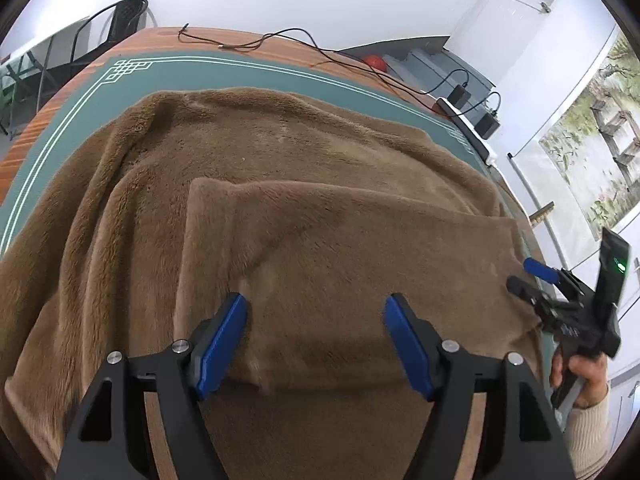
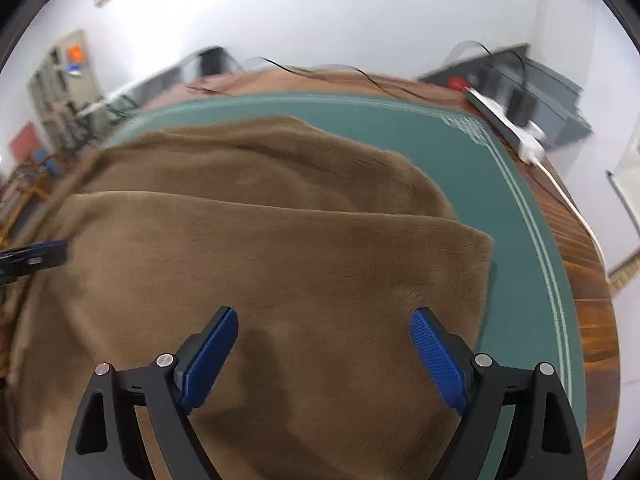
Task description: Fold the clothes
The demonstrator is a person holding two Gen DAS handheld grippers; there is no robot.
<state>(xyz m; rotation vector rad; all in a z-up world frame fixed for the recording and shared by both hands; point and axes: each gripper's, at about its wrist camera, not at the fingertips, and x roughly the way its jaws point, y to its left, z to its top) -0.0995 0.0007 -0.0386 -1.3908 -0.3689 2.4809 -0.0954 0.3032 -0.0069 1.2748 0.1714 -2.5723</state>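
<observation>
A brown fleece garment (image 1: 304, 152) (image 2: 280, 184) lies spread on a green mat (image 1: 240, 72) (image 2: 520, 216). One part is folded over on top, and its upper layer (image 1: 360, 248) (image 2: 280, 264) ends in a straight edge. My left gripper (image 1: 316, 298) hovers over this folded layer, open, with nothing pinched between its blue pads. It also shows at the left edge of the right wrist view as a blurred blue finger (image 2: 40, 254). My right gripper (image 2: 324, 314) stands open above the layer's right part, near its corner (image 2: 486, 240). It appears too in the left wrist view (image 1: 528, 278), held by a hand (image 1: 580, 376).
The mat lies on a wooden table (image 1: 44, 120) (image 2: 576, 240). Black cables (image 1: 280, 38) run along the far edge, and a white power strip (image 2: 504, 124) with black chargers (image 1: 460, 94) lies at the right. A black chair (image 1: 120, 20) stands beyond the far left corner.
</observation>
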